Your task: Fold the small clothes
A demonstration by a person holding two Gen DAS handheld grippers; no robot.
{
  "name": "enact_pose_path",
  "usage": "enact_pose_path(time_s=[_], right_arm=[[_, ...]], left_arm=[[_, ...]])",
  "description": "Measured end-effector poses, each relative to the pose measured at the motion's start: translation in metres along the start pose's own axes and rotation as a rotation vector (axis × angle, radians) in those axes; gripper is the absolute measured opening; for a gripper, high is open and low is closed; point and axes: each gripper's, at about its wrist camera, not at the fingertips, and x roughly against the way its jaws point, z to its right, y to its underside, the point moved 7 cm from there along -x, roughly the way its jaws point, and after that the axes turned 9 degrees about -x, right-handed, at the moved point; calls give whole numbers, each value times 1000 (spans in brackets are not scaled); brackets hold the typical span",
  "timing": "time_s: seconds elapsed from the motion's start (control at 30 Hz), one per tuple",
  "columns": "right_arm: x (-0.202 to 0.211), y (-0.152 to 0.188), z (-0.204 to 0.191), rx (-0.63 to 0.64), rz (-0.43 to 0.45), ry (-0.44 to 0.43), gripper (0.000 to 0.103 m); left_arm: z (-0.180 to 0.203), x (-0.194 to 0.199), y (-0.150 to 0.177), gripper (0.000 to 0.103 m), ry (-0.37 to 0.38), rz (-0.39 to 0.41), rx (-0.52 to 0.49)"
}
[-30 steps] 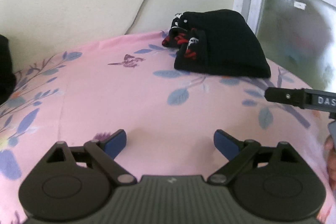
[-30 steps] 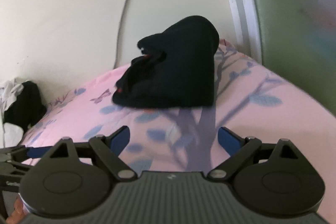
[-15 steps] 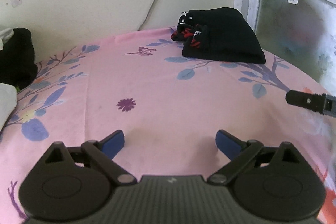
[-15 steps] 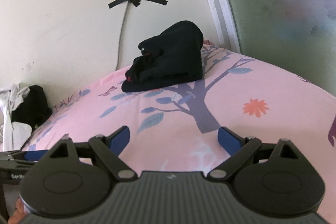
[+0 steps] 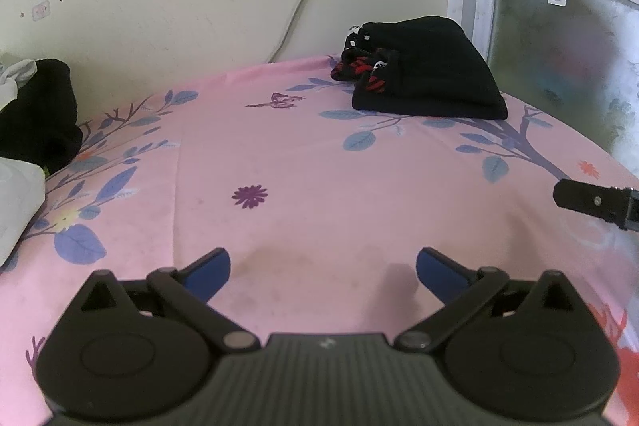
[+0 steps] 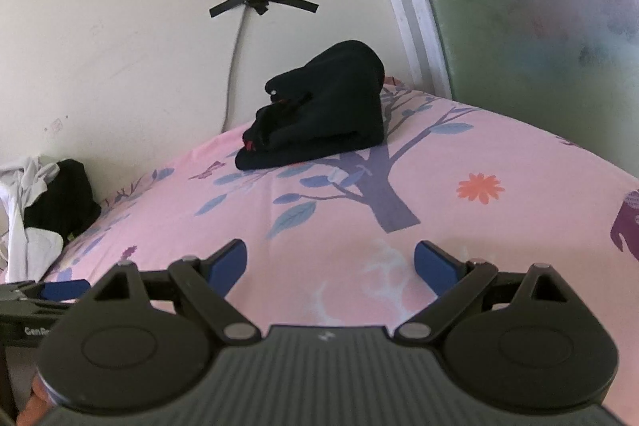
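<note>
Clothes (image 5: 36, 114), unfolded, are lying at ten o'clock from my left claw (image 5: 323, 266); it's nearer. Both claws, right (image 6: 329, 262) too, are gaping empty.

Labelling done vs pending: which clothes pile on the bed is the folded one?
The black stack with red trim at the far end near the window: flat, squared layers. The black-and-white heap on the left is loose and crumpled.

A folded stack (image 5: 429, 70) lies on the bed (image 5: 319, 186) at its far right corner, against the wall. A loose heap (image 5: 34, 114) lies at the far left edge, well apart.
</note>
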Motion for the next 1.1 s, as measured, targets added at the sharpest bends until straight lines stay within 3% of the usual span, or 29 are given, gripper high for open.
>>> enact_pose_path(time_s=[0.6, 1.1], right_arm=[[1, 0, 3, -32, 8, -4, 90], [1, 0, 3, -37, 5, -8, 91]], left_arm=[[2, 2, 1, 103, 23, 7, -14], [1, 3, 1, 103, -16, 13, -15]])
